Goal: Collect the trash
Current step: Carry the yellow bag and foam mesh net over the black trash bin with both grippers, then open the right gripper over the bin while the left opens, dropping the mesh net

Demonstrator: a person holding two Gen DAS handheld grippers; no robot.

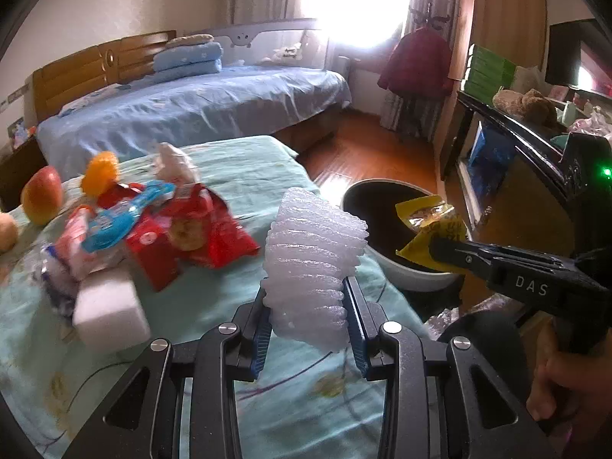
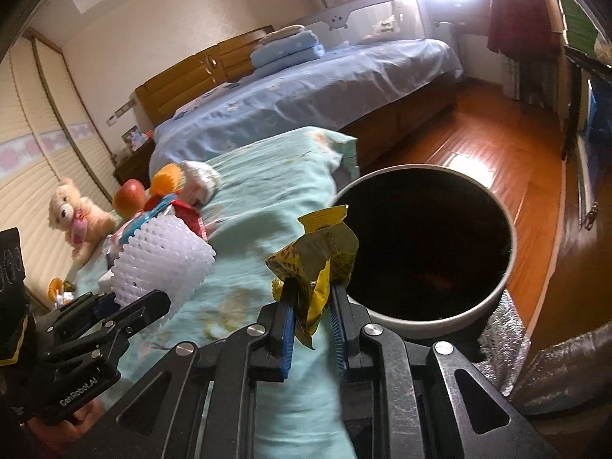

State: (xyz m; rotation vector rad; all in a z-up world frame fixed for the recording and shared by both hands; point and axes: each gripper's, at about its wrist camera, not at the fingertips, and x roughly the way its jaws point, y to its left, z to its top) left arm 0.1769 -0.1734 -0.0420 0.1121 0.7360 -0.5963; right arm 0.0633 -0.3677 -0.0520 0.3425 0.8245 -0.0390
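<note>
Both claws loaded: left claw (image 1: 306, 298) grips foam net (image 1: 311, 252), right claw (image 2: 311, 298) pinches yellow wrapper (image 2: 317, 256) nr bin (image 2: 493, 298).

A home bedroom: a made bed (image 1: 199, 103), folded quilts (image 1: 189, 57), curtained window (image 1: 355, 0).

White foam net sleeve (image 1: 313, 260) ribbed, matt; yellow wrapper (image 2: 317, 256) crinkled glossy foil; bin (image 2: 440, 317) smooth plastic; floor (image 2: 497, 126) glossy wood.

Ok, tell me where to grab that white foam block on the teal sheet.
Take the white foam block across its two flat vertical sides, coming from above. It lies flat beside the wrapper pile, and its squared faces suit parallel fingers; approach from the clear near side.
</note>
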